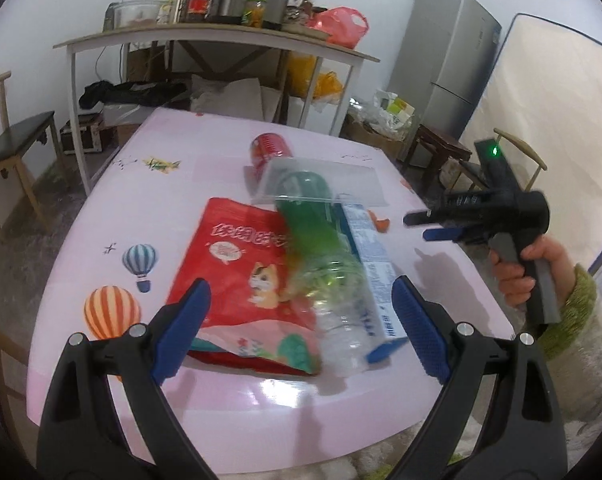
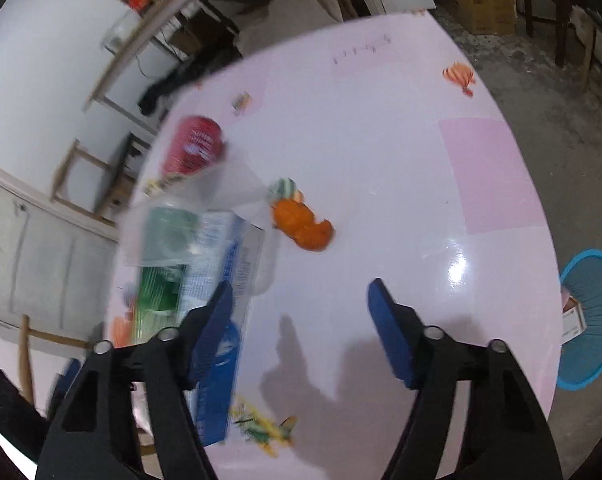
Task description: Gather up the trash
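Five pieces of trash sit bunched mid-table (image 1: pixel 229 420): red bag (image 1: pixel 241 272), bottle (image 1: pixel 321 264), blue-white box (image 1: pixel 373 272), clear tray (image 1: pixel 325 180) over the bottle's far end, red can (image 1: pixel 271 150) behind. An orange scrap (image 2: pixel 305 226) lies just to the right of the pile. Left gripper (image 1: pixel 301 328) is wide and empty, hovering at the near end of the pile; bottle and box both fall between its jaws in view, bag edge by the left pad. No pad touches anything. Right gripper (image 2: pixel 301 328) is part-way open and empty, over bare table to the right of the pile, with the box just beside its left pad; the person's hand (image 1: pixel 521 272) holds it above the right edge. Key relation: bottle and box lie side by side, touching, long axes running away from the left gripper and slightly leftward, so its jaws already straddle them across the short dimension. Left is clearly the nearer tool for either one. My read: it needs to drop and pick a single item, else it pinches both. Blue bin (image 2: pixel 591 320) stands on the floor off the right side of the table, well apart from the pile, on the right gripper's side. Right view is motion-blurred, so how the tray overlaps the box is uncertain.
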